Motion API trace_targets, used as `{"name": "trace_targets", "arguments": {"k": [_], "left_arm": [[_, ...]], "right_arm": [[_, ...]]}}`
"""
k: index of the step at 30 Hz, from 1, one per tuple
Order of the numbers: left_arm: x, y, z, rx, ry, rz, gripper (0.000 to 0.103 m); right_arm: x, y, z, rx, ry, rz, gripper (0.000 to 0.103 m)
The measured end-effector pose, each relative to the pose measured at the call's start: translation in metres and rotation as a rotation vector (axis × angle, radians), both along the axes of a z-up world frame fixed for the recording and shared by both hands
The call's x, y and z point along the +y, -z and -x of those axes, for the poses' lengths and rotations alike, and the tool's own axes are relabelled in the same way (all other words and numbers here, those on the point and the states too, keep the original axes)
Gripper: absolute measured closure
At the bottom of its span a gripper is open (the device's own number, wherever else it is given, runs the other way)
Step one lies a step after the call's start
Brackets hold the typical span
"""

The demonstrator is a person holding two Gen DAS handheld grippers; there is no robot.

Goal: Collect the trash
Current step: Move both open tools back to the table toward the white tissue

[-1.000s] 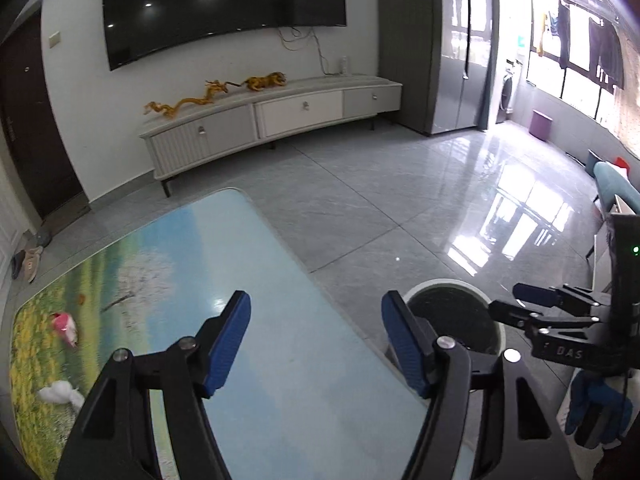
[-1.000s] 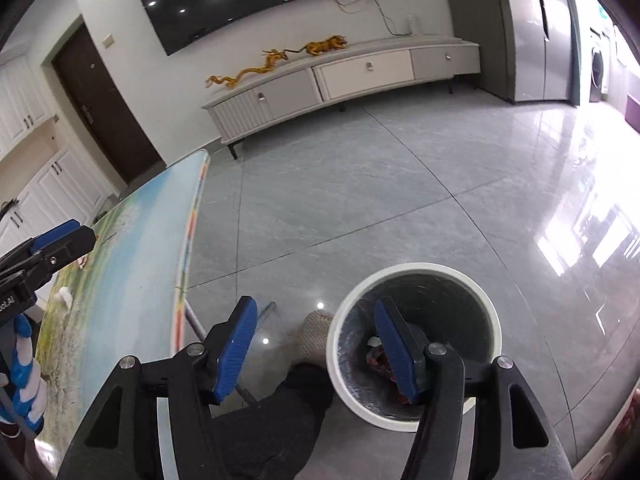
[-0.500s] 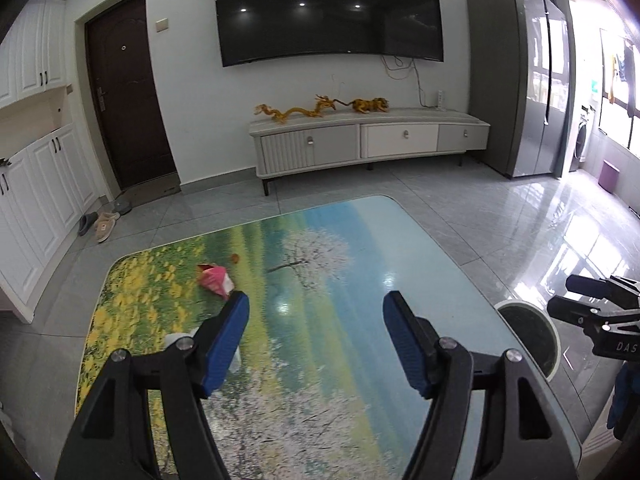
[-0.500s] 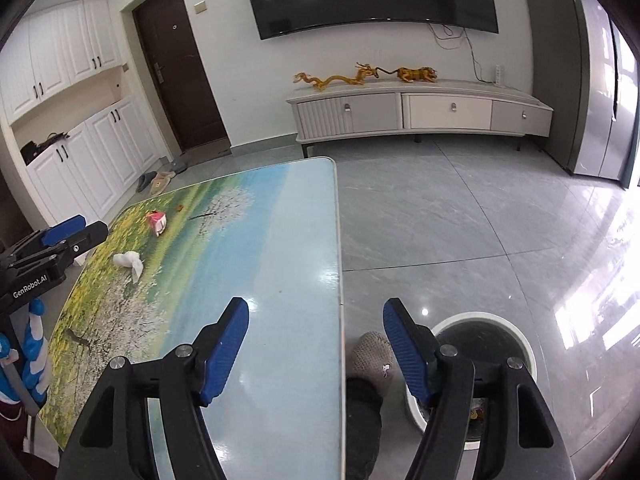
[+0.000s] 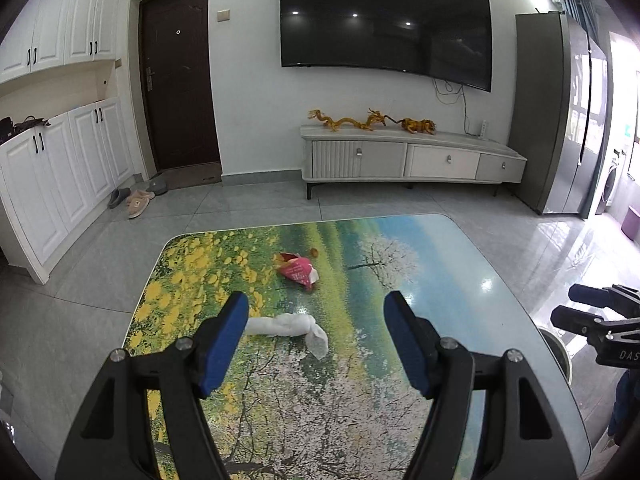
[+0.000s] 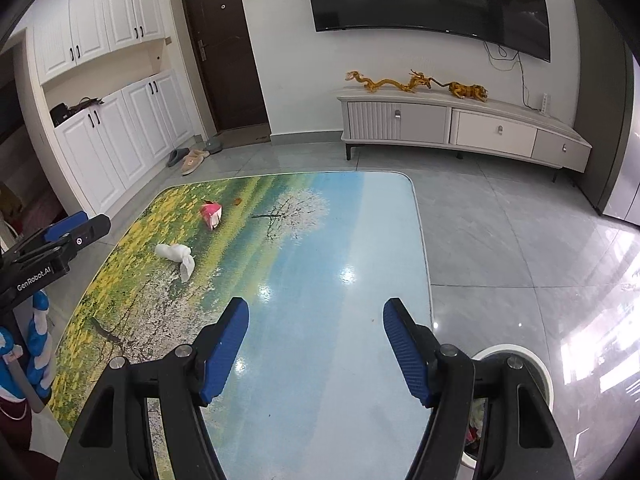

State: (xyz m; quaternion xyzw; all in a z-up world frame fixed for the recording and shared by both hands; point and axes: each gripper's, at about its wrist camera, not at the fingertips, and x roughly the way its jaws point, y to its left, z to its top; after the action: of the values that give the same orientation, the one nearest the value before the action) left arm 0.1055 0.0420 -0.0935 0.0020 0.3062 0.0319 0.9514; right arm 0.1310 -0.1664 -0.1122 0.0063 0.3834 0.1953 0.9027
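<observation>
Both tongs swung over table (image 6: 416, 216) (spread, empty); tissue (image 5: 288, 326) ahead.

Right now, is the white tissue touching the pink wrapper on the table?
Apart. The right wrist view shows bare tabletop between the white tissue and pink wrapper.

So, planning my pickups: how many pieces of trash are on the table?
3: a twisted white tissue nearest the left gripper, a pink wrapper beyond it, a small brown scrap beside that.

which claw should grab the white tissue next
Left. The left claw is open and faces the twisted white tissue closely; the open right claw sits over by the round white bin.
</observation>
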Motion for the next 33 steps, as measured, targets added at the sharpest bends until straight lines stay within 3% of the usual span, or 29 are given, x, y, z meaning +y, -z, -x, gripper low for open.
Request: {"name": "trace_targets", "arguments": {"k": [33], "left_arm": [[0.094, 0.044, -0.028, 0.081, -0.139, 0.062, 0.031]], "right_arm": [[0.123, 0.016, -0.074, 0.05, -0.218, 0.05, 0.035]]}}
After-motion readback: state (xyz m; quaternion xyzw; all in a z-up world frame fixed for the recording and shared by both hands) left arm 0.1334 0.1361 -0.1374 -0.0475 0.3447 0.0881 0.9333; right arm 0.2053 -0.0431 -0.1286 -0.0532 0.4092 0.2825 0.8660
